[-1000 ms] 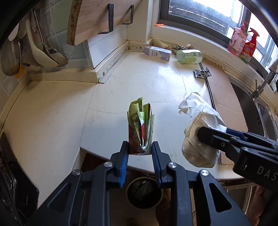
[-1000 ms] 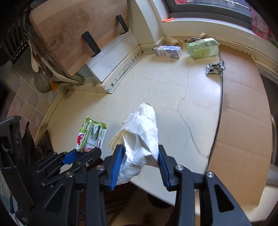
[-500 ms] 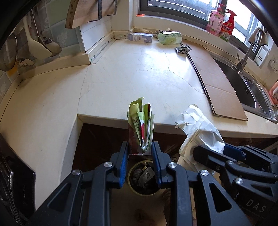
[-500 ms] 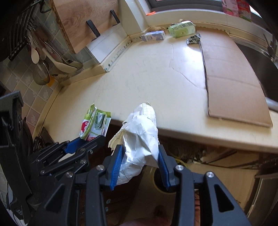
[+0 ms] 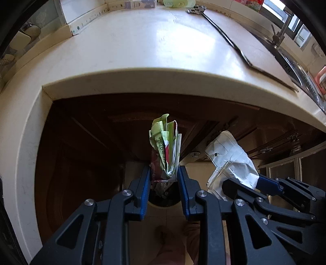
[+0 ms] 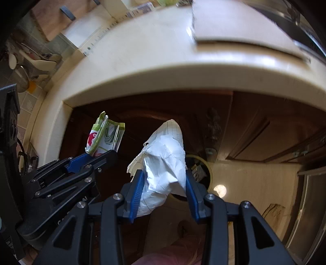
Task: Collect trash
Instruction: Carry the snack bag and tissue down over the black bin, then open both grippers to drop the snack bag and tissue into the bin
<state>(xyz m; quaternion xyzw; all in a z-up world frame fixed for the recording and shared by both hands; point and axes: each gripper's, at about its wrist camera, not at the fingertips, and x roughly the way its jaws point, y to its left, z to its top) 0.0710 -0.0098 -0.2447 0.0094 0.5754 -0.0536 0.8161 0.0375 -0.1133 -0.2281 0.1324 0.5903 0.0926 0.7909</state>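
Note:
My left gripper (image 5: 164,177) is shut on a crumpled green and red snack wrapper (image 5: 166,148), held upright below the counter edge. It also shows in the right wrist view (image 6: 105,135). My right gripper (image 6: 163,183) is shut on a crumpled white paper (image 6: 165,159), which also shows in the left wrist view (image 5: 230,161). A round trash bin (image 6: 203,169) with a yellowish rim stands on the floor under both grippers. In the left wrist view the bin (image 5: 163,198) is mostly hidden behind the fingers.
The cream countertop (image 5: 152,51) curves above, with dark wood cabinet doors (image 5: 81,146) beneath it. A cardboard sheet (image 6: 234,26), a sink with a faucet (image 5: 283,28) and some packages at the back (image 5: 177,3) lie on the counter. The floor (image 6: 254,183) is light tile.
Both grippers have dropped from counter height to below the counter edge, each keeping hold of its trash. The bin now lies close beneath them.

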